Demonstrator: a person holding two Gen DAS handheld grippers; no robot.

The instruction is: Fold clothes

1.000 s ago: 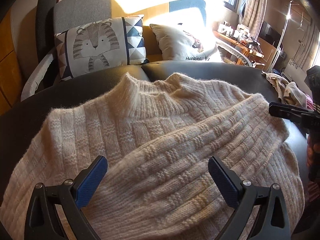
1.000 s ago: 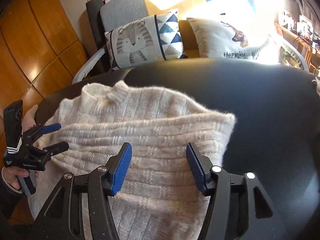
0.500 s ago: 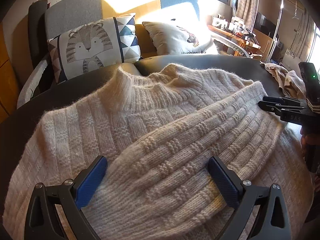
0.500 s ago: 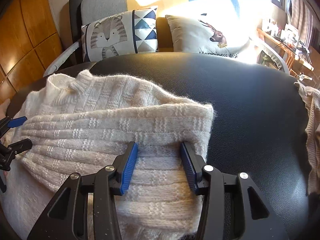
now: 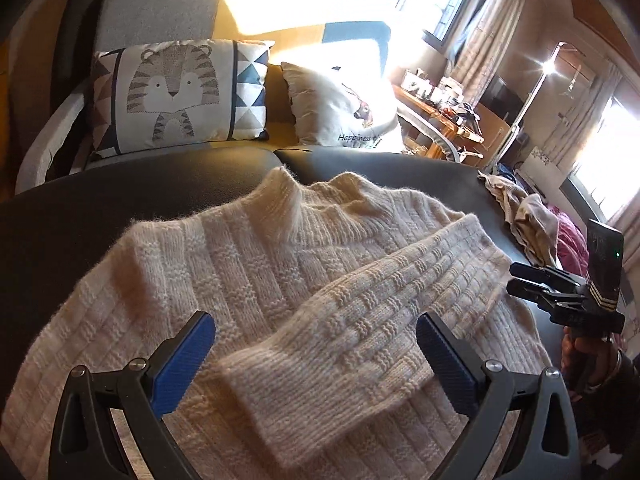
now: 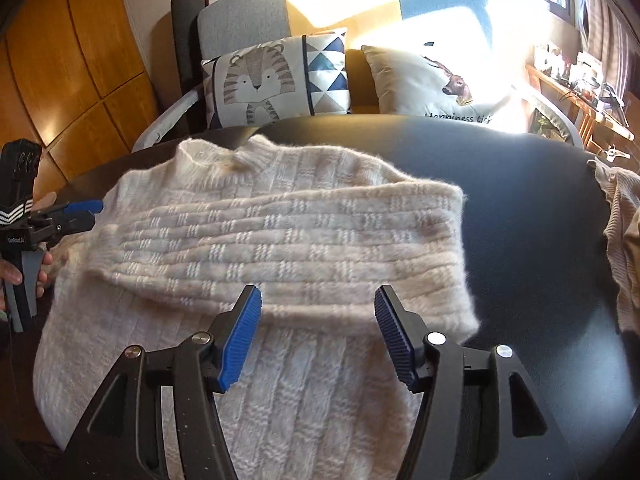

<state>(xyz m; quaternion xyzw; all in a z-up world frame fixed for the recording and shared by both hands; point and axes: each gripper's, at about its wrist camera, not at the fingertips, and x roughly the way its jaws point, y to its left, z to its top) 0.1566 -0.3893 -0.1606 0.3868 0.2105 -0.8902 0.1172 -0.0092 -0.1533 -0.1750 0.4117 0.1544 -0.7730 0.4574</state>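
Cream knit fills the lower middle of both views: the sweater (image 5: 256, 264) lies flat on the black counter (image 6: 520, 208), collar toward the top of the frame and the cushions beyond it. One sleeve (image 6: 280, 248) is already folded across the chest, a thick band running from the left side of the right-wrist view to the garment's right edge, its cuff at lower centre in the left-wrist view. That looks like the first fold done.

Both tools are off the cloth. The left gripper (image 5: 316, 360) has its blue fingers (image 5: 184, 360) spread wide above the cuff, nothing pinched. The right gripper (image 6: 318, 336) has just been widening its jaws; its fingers (image 6: 240, 336) straddle the lower edge of the folded sleeve without pressing it, so the sleeve sits released between them.

Judging by the layout, plenty is left. I cannot make out a second sleeve from these views, so whether it is tucked in remains unclear. The body below the sleeve band is not yet doubled up toward the collar, so the sweater is far from a compact stack. More clothes (image 5: 528, 220) sit heaped at the right edge of the counter, unfolded, which suggests further items wait after this one.
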